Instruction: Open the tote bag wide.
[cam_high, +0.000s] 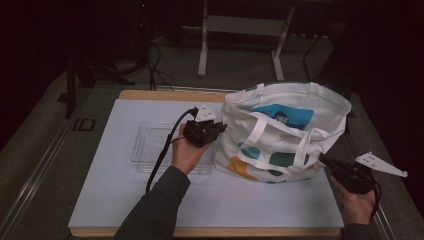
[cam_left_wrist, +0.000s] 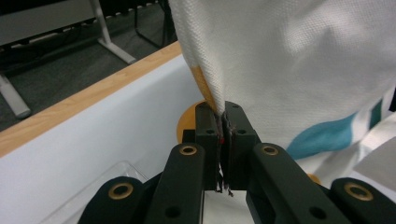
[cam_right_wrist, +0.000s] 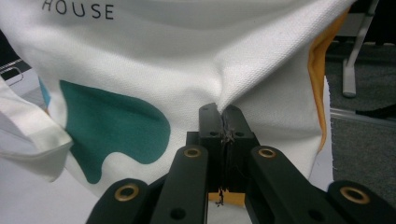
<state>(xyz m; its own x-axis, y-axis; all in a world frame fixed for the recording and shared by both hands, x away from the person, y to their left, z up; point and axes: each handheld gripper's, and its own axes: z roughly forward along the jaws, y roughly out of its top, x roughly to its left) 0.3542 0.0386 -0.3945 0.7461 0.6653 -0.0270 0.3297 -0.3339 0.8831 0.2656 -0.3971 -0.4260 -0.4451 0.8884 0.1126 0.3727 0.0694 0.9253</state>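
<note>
Left tongs (cam_left_wrist: 222, 122): clamped on tote bag (cam_high: 280, 132) cloth, bag's 9 o'clock edge.
Right tongs (cam_right_wrist: 223, 122): pinching the bag's fabric, 4 o'clock corner.
Bag: upright on counter (cam_high: 125, 200).

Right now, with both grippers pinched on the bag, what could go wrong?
Both the left gripper and right gripper clamp only thin folds of the tote bag, so the cloth might slip out under a pull. The clear tray lies close beside the bag and the left hand; dragging could knock it.
</note>
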